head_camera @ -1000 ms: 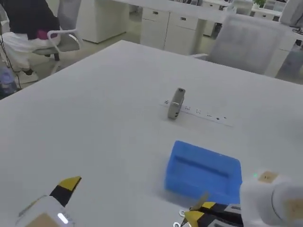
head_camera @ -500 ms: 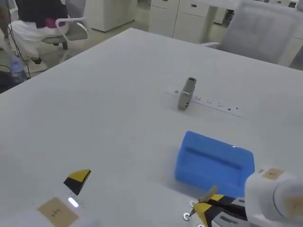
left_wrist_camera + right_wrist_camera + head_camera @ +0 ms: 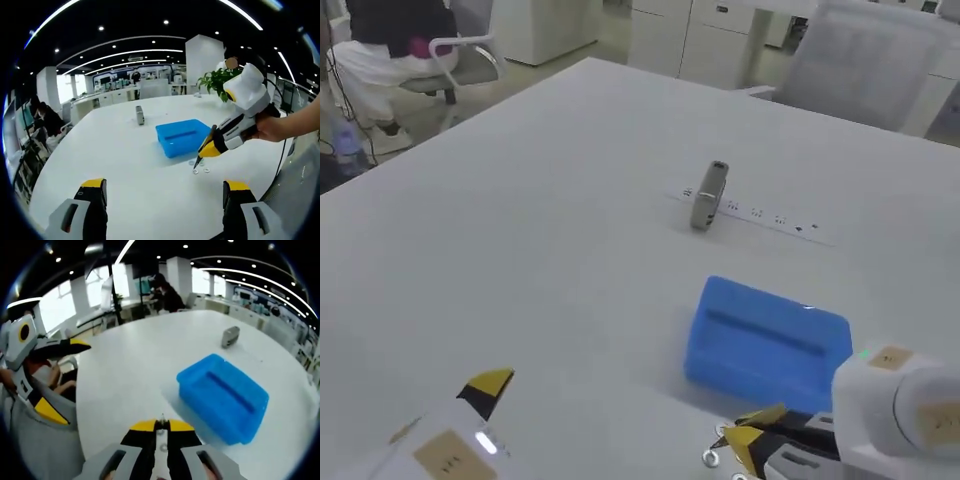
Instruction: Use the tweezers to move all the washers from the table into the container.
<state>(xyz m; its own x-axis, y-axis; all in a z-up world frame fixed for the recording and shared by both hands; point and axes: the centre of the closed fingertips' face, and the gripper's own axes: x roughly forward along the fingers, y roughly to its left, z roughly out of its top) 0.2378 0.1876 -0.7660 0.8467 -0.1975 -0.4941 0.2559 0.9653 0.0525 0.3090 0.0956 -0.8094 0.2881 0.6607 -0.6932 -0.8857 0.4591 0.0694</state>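
1. The left gripper view shows the small silver ring washers [image 3: 200, 168] best. They lie on the white table [image 3: 125, 160], just beside the near side of the blue plastic container [image 3: 182, 136].
2. In the head view, one washer peeks out by the right gripper [image 3: 745, 442].
3. The right gripper view looks down into the container on the right, with the left gripper [image 3: 60, 347] far to the left.
4. The left gripper's jaws are spread wide and hold nothing.
5. The right gripper's jaws are pressed together on the thin metal tweezers [image 3: 204, 146]. The tweezers tip points down at the washers. I cannot tell if it touches one.
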